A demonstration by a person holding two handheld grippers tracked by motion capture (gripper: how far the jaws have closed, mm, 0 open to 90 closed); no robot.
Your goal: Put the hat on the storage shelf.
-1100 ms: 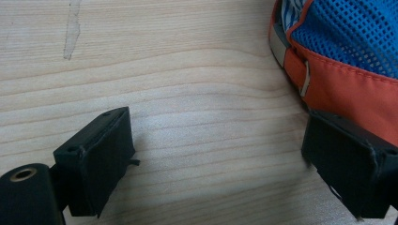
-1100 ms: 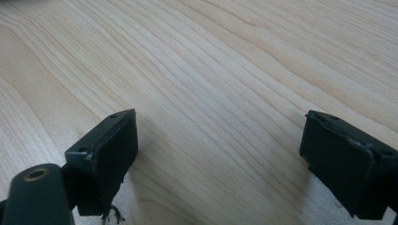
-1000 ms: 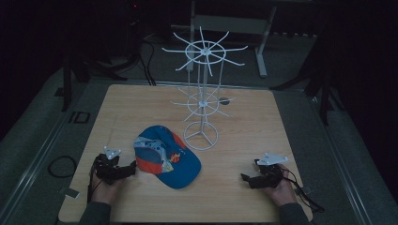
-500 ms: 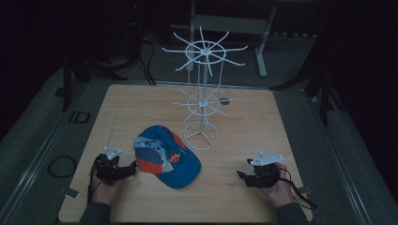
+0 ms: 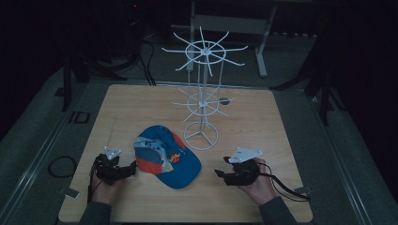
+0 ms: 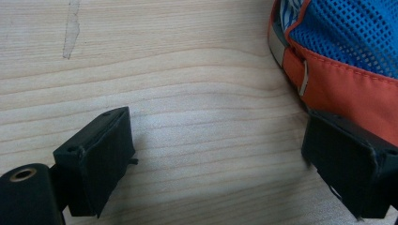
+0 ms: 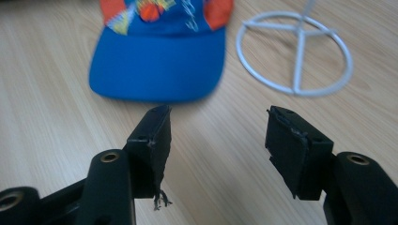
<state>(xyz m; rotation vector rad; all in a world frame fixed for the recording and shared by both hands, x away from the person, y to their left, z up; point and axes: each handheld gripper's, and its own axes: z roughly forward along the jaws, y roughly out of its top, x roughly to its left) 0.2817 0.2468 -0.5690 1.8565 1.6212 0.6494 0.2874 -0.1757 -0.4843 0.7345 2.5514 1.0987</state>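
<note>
A blue cap with an orange back band and a printed front lies on the wooden table, brim toward the person. My left gripper rests just left of it. Its jaws are open over bare wood, and the right jaw sits beside the cap's orange band. My right gripper hovers right of the cap and points at the brim. Its jaws have just been closing, still stand apart, and have nothing between them.
A white wire display stand with spoked tiers rises behind the cap. Its ring base lies just ahead and to the right of my right gripper. A cable trails from the right gripper. Dark floor surrounds the table.
The right gripper has moved left toward the cap and lifted off the table, and its jaws have narrowed. The left gripper and the cap have stayed put.
</note>
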